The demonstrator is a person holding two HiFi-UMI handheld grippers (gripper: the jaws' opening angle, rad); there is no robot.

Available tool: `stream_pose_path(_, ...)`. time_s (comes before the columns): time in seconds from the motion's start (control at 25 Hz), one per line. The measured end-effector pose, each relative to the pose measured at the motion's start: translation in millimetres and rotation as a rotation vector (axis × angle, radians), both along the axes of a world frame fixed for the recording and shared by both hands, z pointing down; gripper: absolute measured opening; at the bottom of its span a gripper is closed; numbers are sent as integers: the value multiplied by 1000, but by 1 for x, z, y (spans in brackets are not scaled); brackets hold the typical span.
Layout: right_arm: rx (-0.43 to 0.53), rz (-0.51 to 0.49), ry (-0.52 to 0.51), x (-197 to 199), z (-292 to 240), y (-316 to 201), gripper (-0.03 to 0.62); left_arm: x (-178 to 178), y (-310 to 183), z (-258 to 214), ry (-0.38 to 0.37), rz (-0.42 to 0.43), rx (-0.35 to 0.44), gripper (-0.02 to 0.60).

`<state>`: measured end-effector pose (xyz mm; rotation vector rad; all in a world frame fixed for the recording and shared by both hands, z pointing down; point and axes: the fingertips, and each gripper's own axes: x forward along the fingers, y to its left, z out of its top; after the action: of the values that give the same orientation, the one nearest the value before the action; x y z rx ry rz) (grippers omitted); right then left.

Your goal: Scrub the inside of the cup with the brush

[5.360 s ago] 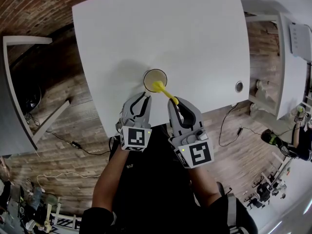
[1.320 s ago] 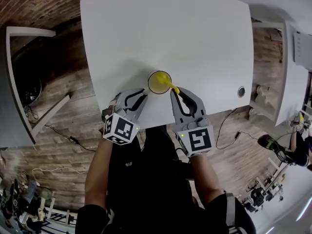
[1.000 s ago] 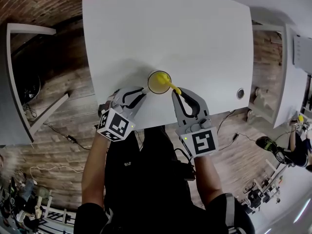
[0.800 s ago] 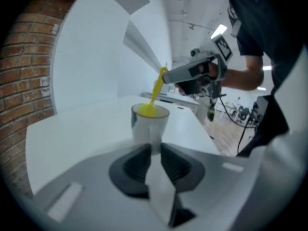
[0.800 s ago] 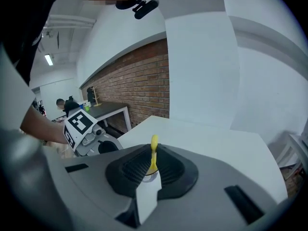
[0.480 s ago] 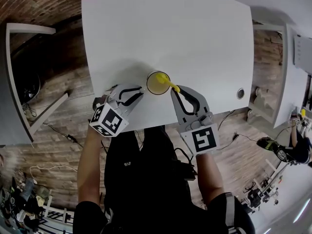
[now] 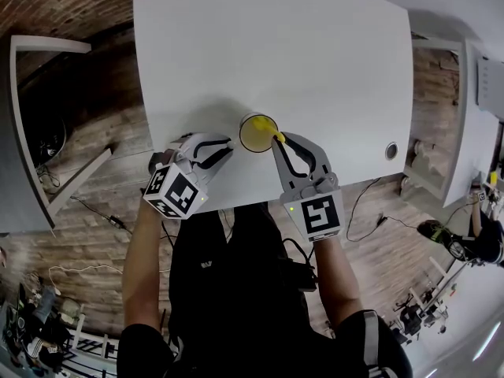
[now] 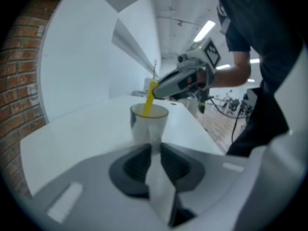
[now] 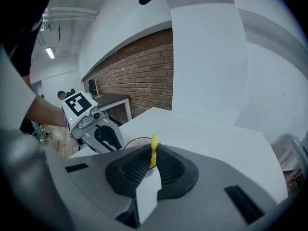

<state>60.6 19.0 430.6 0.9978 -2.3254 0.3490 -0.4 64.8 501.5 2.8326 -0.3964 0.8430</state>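
A white cup (image 7: 256, 133) with a yellow inside stands near the front edge of the white table (image 7: 276, 53). My left gripper (image 7: 230, 142) is shut on the cup's handle (image 8: 154, 134), which sits between its dark pads. A yellow brush (image 7: 274, 136) dips into the cup from the right. My right gripper (image 7: 278, 141) is shut on the brush's thin handle (image 9: 154, 150). In the left gripper view the brush (image 8: 149, 100) slants down into the cup (image 8: 148, 121) from the right gripper (image 8: 185, 81). The bristles are hidden inside the cup.
A round cable hole (image 7: 386, 150) lies in the table's right front corner. The table's front edge runs just under both grippers. Another desk (image 7: 16, 156) stands to the left and a white one (image 7: 468, 116) to the right, over a wooden floor.
The left gripper's body has swung out to the left while its tips stay on the cup. The right gripper has shifted a little left and the brush handle shows shorter above the rim.
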Motion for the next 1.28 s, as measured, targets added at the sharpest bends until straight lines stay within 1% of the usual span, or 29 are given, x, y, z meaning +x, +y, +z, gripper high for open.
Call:
stream_pose_path(0.12,0,-4,1,-1,1,0,29,0,0,0,5,6,-4,63)
stream_pose_path(0.32,30,-24,2,-8,-10,0,29,-1,-1,-1,6,11,-4,63)
stream_pose_path(0.84,98,-69,-40,-24,-52,1,28,0,-1,-1,15,-6,-4,63)
stream_pose_path(1.04,100,-82,-28,-28,-46,-3,28,0,-2,-2,18,-11,-5,63)
stream_pose_path(1.28,67,-82,5,-27,-21,-4,28,-1,-2,-2,23,-18,-5,63)
